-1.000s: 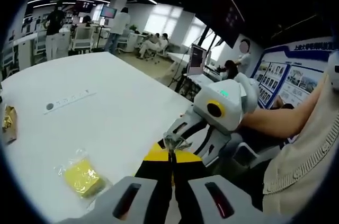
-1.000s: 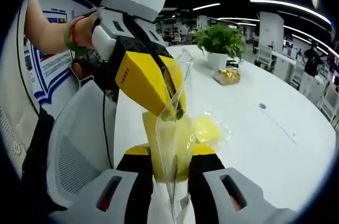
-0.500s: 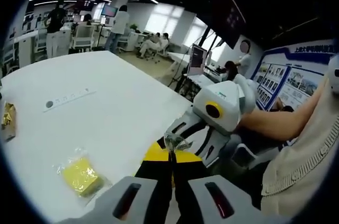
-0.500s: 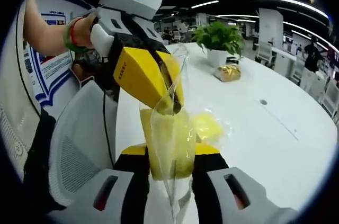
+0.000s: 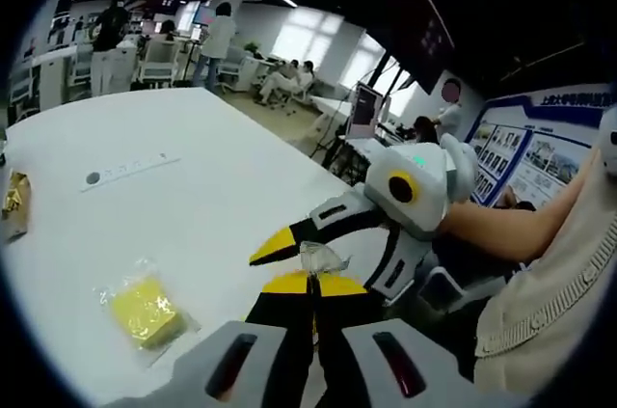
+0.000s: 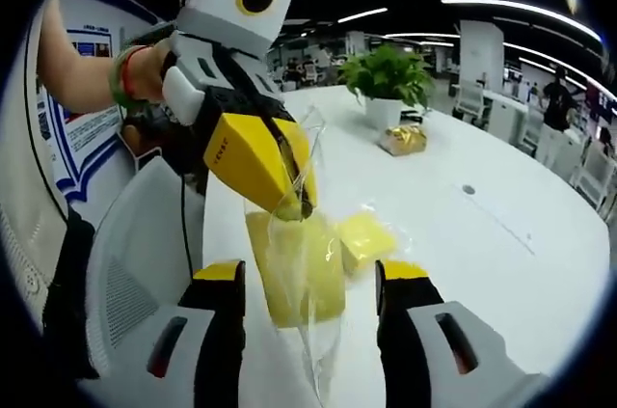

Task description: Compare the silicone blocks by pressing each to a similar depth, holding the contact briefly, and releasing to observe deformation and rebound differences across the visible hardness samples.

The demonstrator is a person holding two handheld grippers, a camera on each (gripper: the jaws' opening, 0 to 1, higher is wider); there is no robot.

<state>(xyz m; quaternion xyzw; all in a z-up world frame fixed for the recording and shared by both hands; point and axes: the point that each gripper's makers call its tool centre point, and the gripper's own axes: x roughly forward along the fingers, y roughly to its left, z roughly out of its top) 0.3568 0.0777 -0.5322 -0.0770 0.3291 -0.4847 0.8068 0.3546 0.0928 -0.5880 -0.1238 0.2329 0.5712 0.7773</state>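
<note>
My left gripper [image 6: 289, 201] is pinching the top edge of a clear bag [image 6: 299, 263], jaws pressed together on the plastic, and a yellow silicone block [image 6: 294, 268] hangs inside it with its long axis running from twelve to six in the right gripper view. My right gripper [image 6: 308, 283] has its jaws spread wide, one at nine o'clock of the block and one at three, and neither pad looks to be touching the bag. So the hanging block sits right between my right jaws, slightly nearer the nine o'clock one, and I judge that closing them straight in would squeeze it across its flat faces. A second block [image 6: 364, 234] in its own wrapper lies on the white table [image 6: 501, 234] just beyond, at about one o'clock from the hanging one. In the left gripper view that same block [image 5: 143, 310] lies at about nine o'clock of my left jaws, and the right gripper [image 5: 289, 242] comes in at about one o'clock, jaws apart. My right gripper is the nearer one for the press.
</note>
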